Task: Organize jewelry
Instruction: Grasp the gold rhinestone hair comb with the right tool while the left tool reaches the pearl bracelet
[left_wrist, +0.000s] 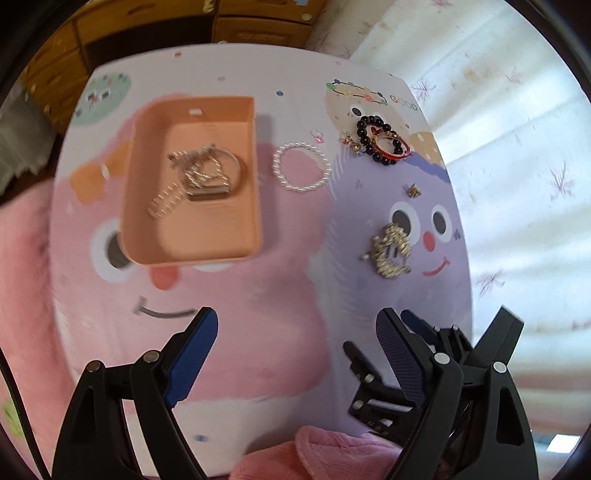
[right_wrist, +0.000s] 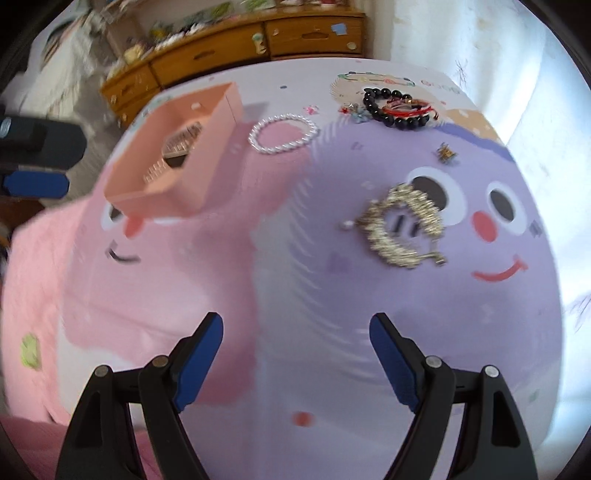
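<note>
Jewelry lies spread on a cartoon-printed board (left_wrist: 280, 295) that serves as your worktop, and most pieces can be placed from the peach tray (left_wrist: 243, 236). The tray stands on the pink half of the board, ahead and to the left of your left tool (left_wrist: 297, 328). Inside the tray you have a tangle of silver chains (left_wrist: 199, 170) with a flat metal piece (left_wrist: 208, 194); the picture is blurred there, so I cannot tell the pieces apart.

Just beside the tray, on its right, lies a pearl bracelet (left_wrist: 301, 168), apart from the tray wall. Farther right of the tray, at the far edge of the board, a black bead bracelet (left_wrist: 376, 140) lies together with a red cord bracelet (left_wrist: 391, 147) and some small charms (left_wrist: 349, 142). Nearer to you than these, a small gold piece (left_wrist: 413, 191) lies alone on the purple half. A gold chain bracelet (right_wrist: 402, 229) lies well to the right of the tray, on the purple face, ahead of your right tool (right_wrist: 297, 332) and a little to its right.

Your left tool is spread wide and carries nothing; the jewelry is well ahead of its fingertips (left_wrist: 207, 325). Your right tool is also wide apart and has nothing between its fingertips (right_wrist: 380, 328). In the left wrist view, the right tool (left_wrist: 406, 317) appears low on the right.
</note>
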